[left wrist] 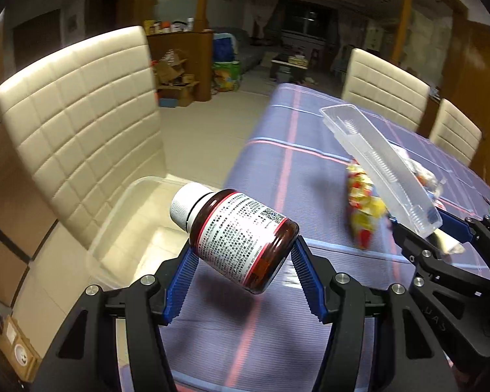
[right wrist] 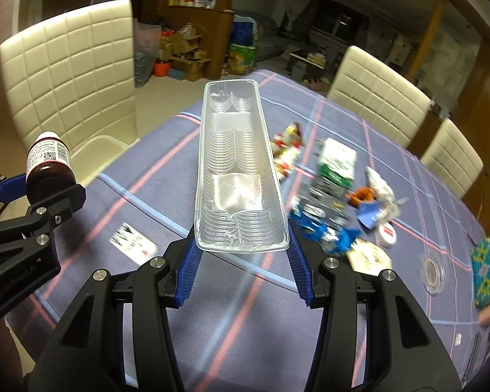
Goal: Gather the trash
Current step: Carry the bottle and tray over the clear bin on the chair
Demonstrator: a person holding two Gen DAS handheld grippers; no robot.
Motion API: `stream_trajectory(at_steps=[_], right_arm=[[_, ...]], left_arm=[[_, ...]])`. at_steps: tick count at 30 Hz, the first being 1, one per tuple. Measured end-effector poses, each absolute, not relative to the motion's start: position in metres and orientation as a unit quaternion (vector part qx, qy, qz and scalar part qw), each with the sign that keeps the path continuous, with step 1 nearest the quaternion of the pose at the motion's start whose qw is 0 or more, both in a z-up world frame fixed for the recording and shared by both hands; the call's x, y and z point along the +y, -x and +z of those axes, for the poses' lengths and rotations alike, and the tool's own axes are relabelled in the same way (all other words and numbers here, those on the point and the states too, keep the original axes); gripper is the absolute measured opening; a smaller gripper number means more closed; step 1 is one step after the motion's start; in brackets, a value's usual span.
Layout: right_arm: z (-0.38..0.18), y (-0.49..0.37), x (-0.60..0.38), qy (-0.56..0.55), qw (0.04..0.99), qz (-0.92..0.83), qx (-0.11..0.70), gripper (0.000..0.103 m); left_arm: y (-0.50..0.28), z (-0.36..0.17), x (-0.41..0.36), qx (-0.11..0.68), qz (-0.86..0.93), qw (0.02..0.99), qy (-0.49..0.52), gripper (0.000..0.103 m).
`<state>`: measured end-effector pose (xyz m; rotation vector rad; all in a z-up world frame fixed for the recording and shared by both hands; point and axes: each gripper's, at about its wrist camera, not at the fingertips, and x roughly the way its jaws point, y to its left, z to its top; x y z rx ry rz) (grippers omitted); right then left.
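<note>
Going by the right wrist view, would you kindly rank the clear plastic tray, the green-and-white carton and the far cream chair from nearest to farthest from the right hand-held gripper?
1. Clear plastic tray: held between its fingers.
2. Green-and-white carton: on the table, right of the tray.
3. Far cream chair: beyond the table's far edge.

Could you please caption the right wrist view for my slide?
Right gripper holds a long clear plastic tray above the striped tablecloth.
</note>
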<state>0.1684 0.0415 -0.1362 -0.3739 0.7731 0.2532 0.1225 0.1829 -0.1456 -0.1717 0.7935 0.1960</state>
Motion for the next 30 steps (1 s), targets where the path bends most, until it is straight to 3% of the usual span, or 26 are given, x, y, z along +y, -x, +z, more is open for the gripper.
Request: stream_trajectory(at_steps=[14, 30], right_arm=[[-0.148, -0.184, 0.136, 0.221, 0.884, 0.19, 0.367, 0.051], [-0.161, -0.197, 0.176, 0.247, 0.874, 0.211, 0.36, 0.052]], left_arm=[[-0.118, -0.168, 0.277, 0.397, 0.169, 0.894, 0.119, 0.057], [-0.119, -0.182, 0.309, 0.399, 0.2, 0.884, 0.139, 0.057]])
